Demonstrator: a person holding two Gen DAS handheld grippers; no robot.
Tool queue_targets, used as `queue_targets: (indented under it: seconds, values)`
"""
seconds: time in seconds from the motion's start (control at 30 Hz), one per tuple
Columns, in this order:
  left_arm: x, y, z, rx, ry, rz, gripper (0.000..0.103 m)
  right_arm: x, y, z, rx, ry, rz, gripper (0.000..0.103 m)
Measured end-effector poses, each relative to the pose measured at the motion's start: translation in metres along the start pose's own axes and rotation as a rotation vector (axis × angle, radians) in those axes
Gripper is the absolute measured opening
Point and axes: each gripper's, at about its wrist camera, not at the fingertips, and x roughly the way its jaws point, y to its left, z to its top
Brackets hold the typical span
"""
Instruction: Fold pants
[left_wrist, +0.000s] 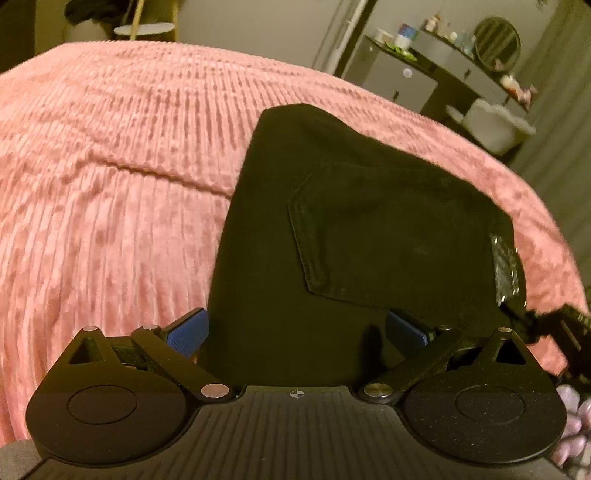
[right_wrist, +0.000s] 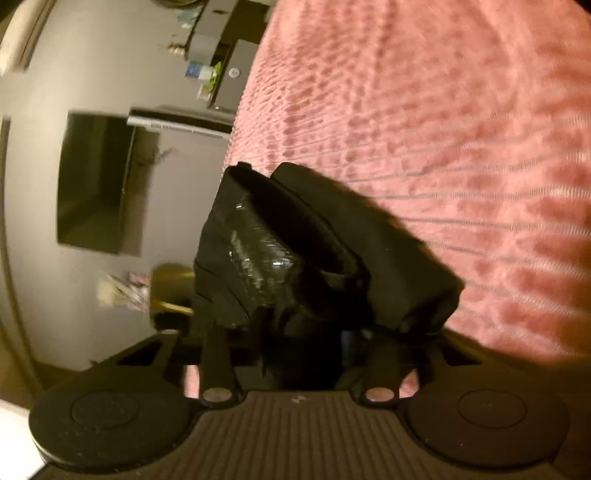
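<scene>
The black pants (left_wrist: 351, 229) lay folded on the pink ribbed bedspread (left_wrist: 110, 184) of the bed, a back pocket (left_wrist: 369, 229) facing up in the left wrist view. The near edge of the garment ran down between the fingers of the left gripper (left_wrist: 295, 332).

Left gripper: the fingers stood wide apart, the blue pads (left_wrist: 188, 332) on either side of the near fabric edge. The pads were not pressed together on the cloth.

Right gripper (right_wrist: 317, 354): the linkage arms were drawn in toward the centre, and the fingers were closed on a bunched edge of the pants (right_wrist: 325, 251). A glossy waistband section (right_wrist: 255, 258) rose directly ahead of the fingers, with the folded layers stacked beside it on the bedspread (right_wrist: 443, 110). The fingertips themselves were hidden by dark cloth.

In the left wrist view the right gripper (left_wrist: 554, 332) appeared at the right border, at the glossy corner of the garment.

Background: a dressing table (left_wrist: 436, 66) with a round mirror (left_wrist: 496, 44) stood beyond the bed. A dark screen (right_wrist: 96, 181) hung on the wall in the right wrist view.
</scene>
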Motion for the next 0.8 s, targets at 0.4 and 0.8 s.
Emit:
queue_targets:
  seconds: [0.4,0.8]
  values:
    - [-0.013,0.012,0.002,-0.106,-0.081,-0.023,0.103,-0.038,0.037,-0.001,-0.243,-0.088,-0.063,0.025]
    - [-0.007,0.015,0.003,-0.100,-0.067,0.002,0.103,-0.031,0.032,-0.003,-0.316,-0.081,-0.215,0.027]
